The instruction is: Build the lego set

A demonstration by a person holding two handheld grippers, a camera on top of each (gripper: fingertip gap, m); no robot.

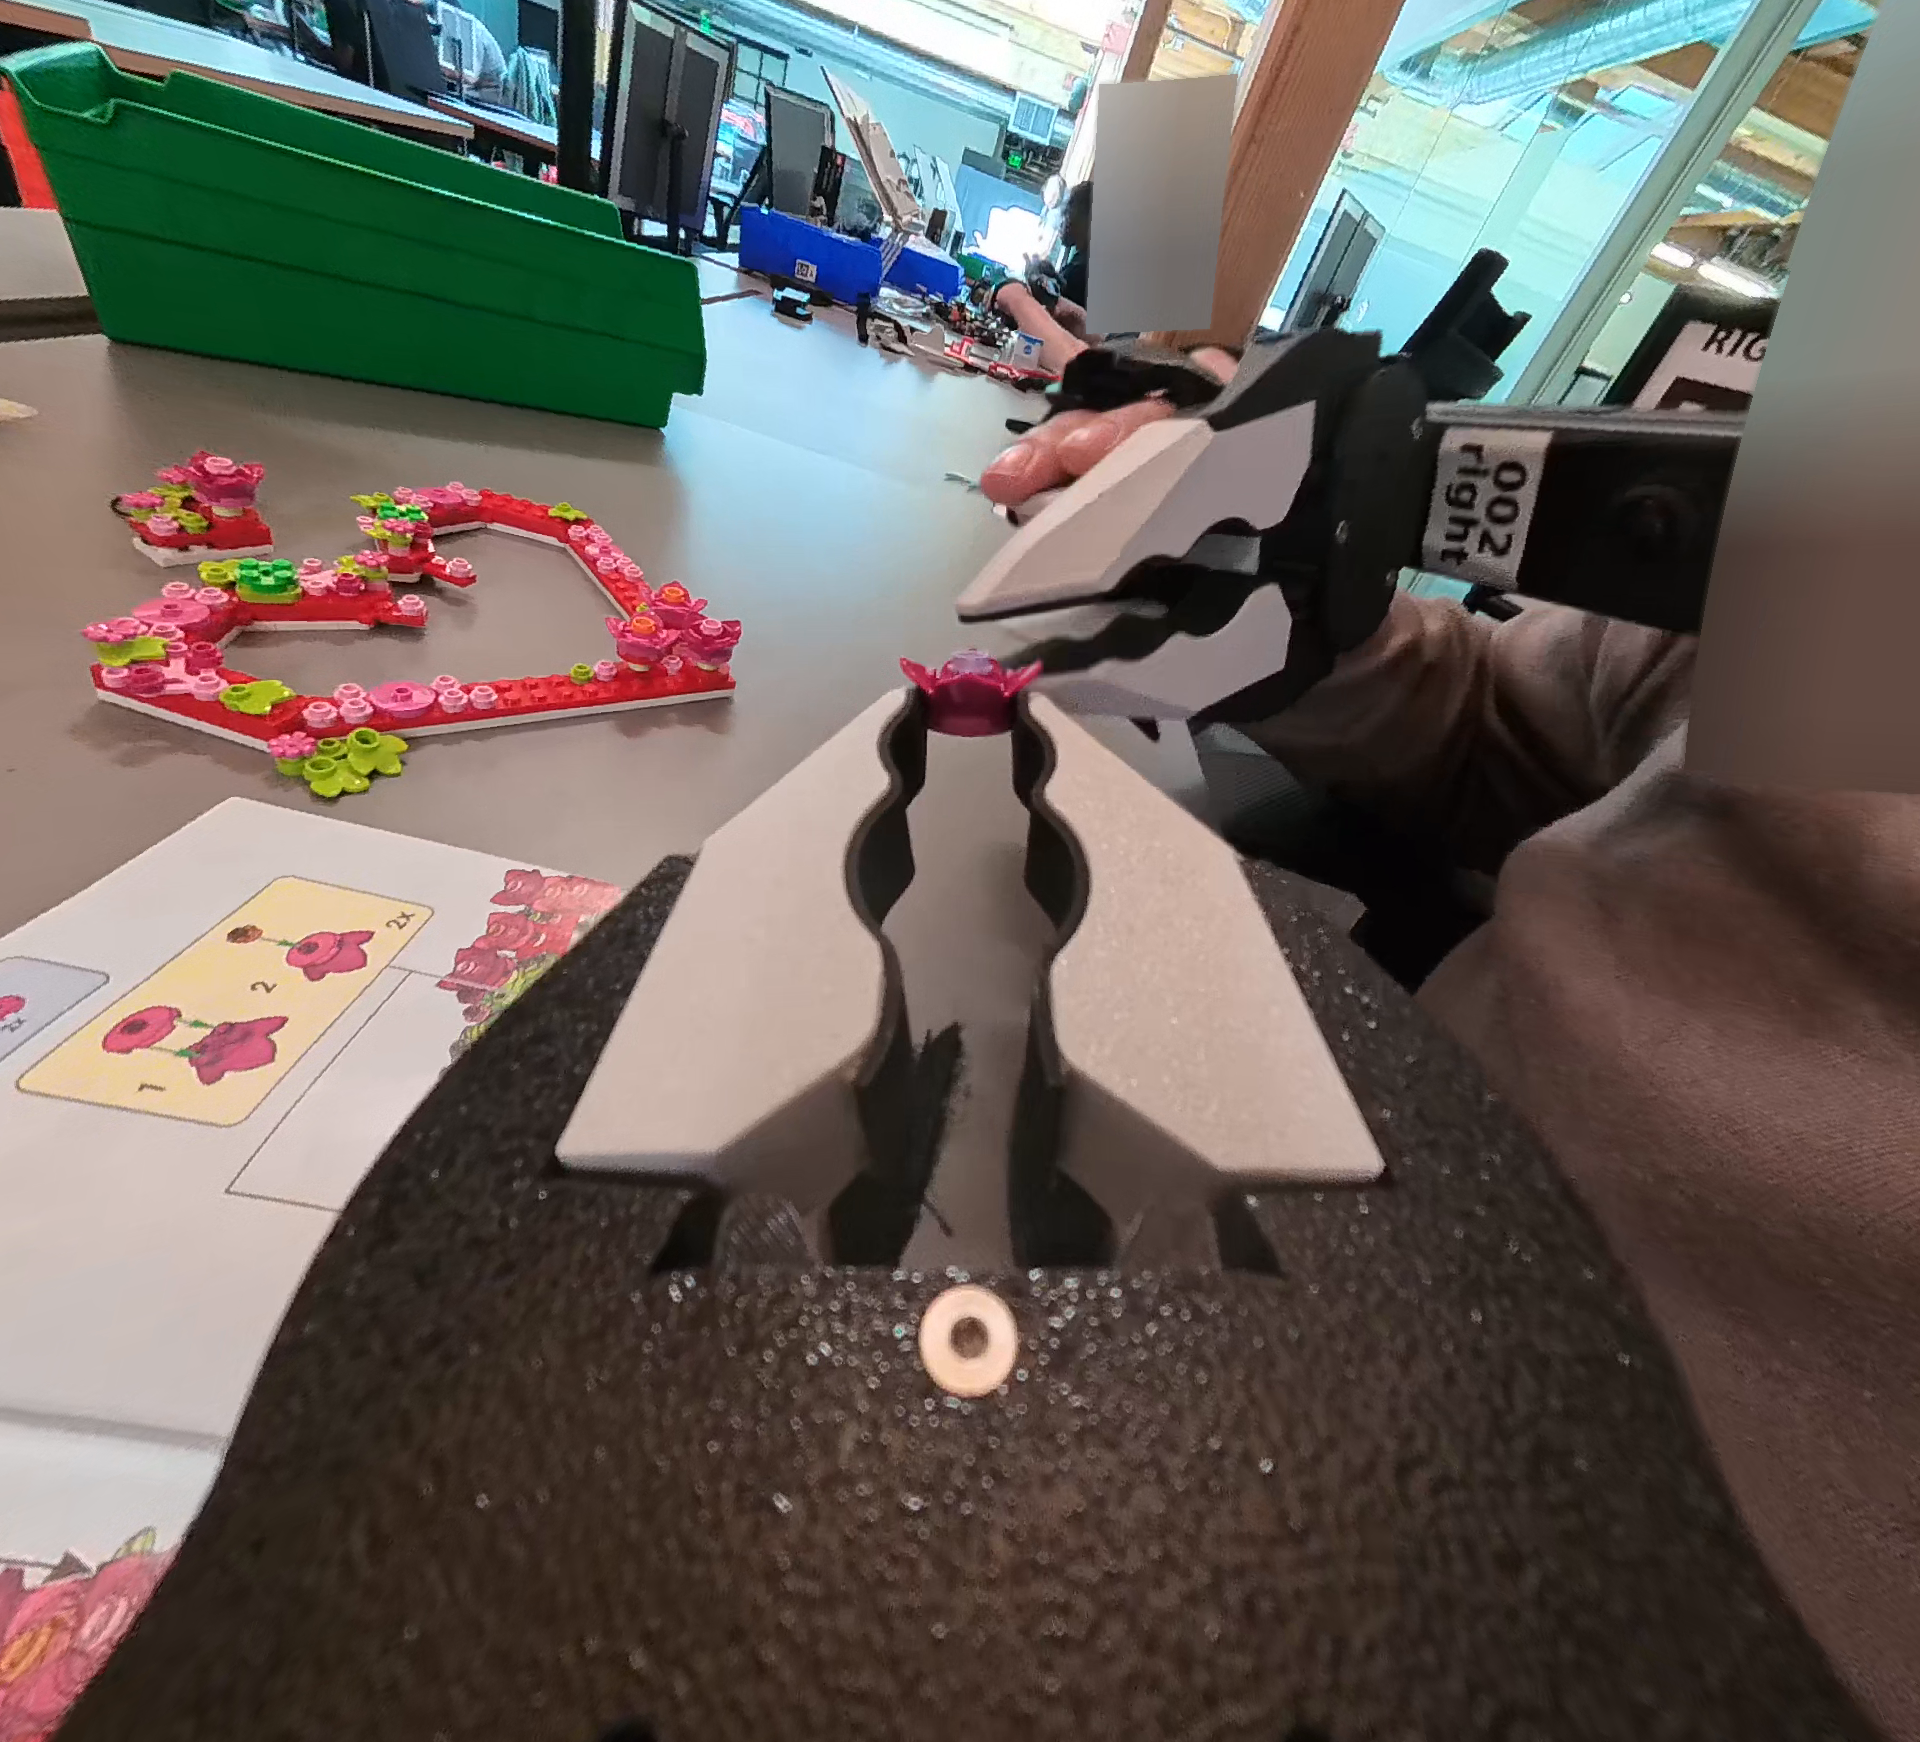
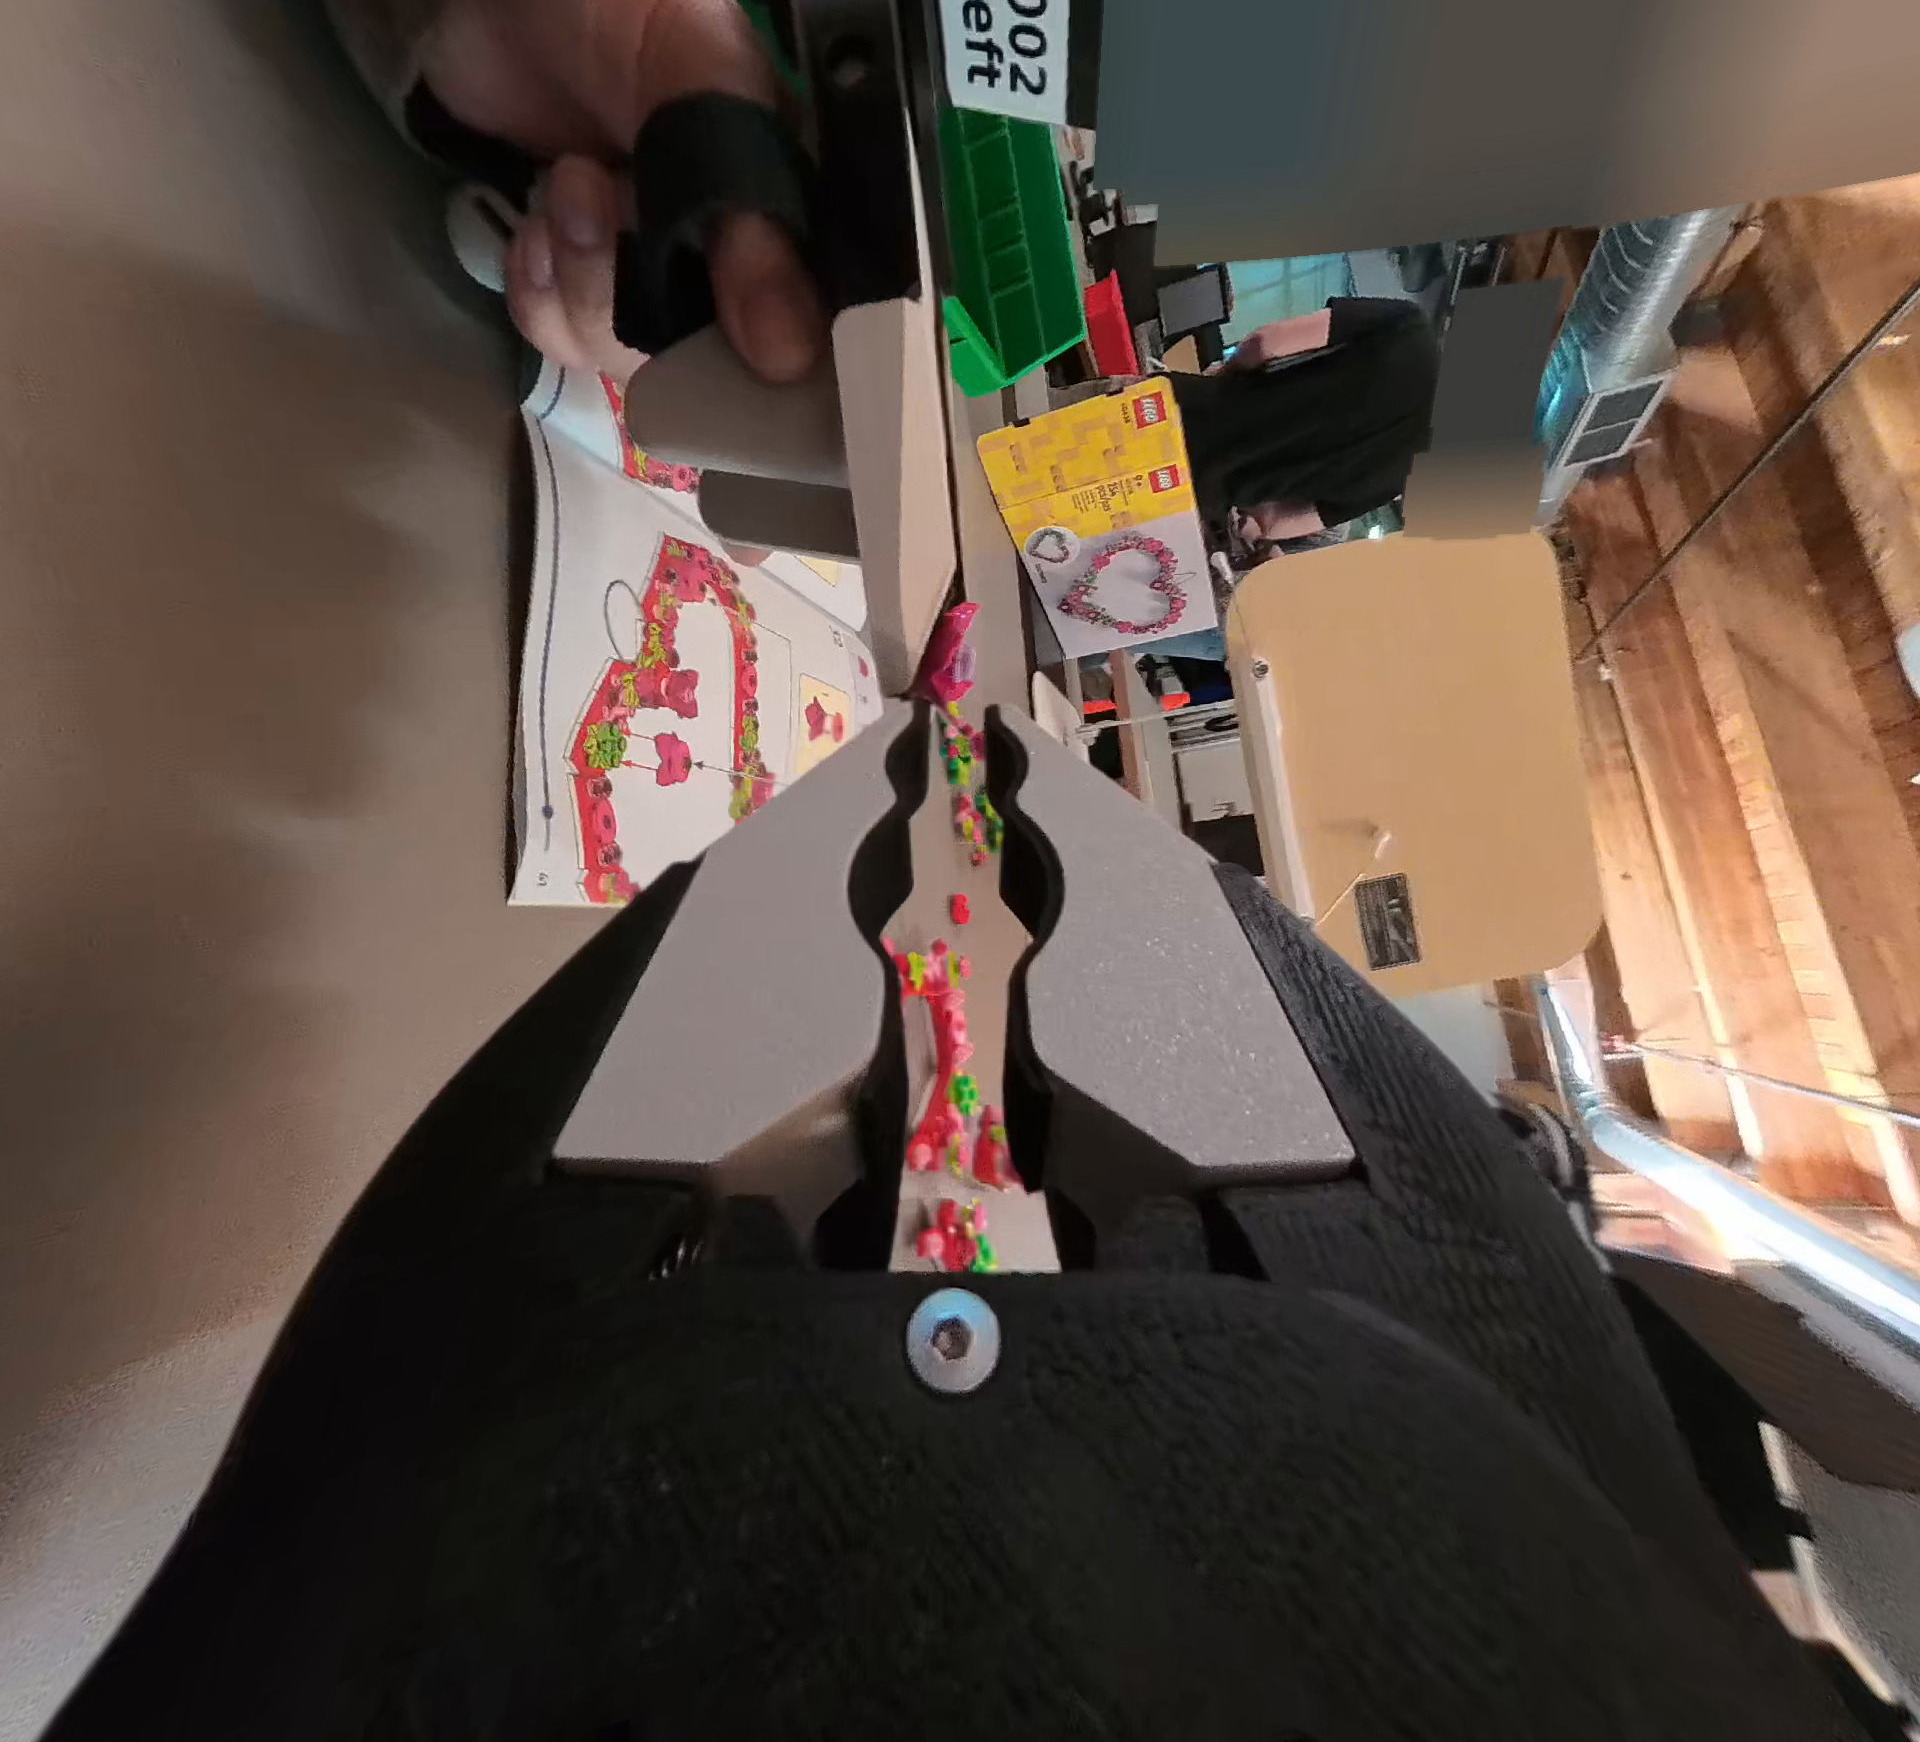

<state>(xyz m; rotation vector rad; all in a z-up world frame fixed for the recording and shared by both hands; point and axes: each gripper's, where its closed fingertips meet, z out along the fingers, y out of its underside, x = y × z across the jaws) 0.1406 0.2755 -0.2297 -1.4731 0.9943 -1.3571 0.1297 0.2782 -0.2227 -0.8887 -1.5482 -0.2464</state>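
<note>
Left claw [image 2: 930, 653] pinches a magenta flower piece [image 2: 954, 653] — right claw [image 2: 954, 721] just beside.

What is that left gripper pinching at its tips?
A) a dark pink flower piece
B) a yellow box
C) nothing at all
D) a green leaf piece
A: the left gripper is shut on a small dark pink flower piece at its fingertips, held above the table, with the right gripper close beside it.

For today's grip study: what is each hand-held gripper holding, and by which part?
Left hand-held gripper pinches magenta flower piece by its base; right hand-held gripper holds nothing.
</note>
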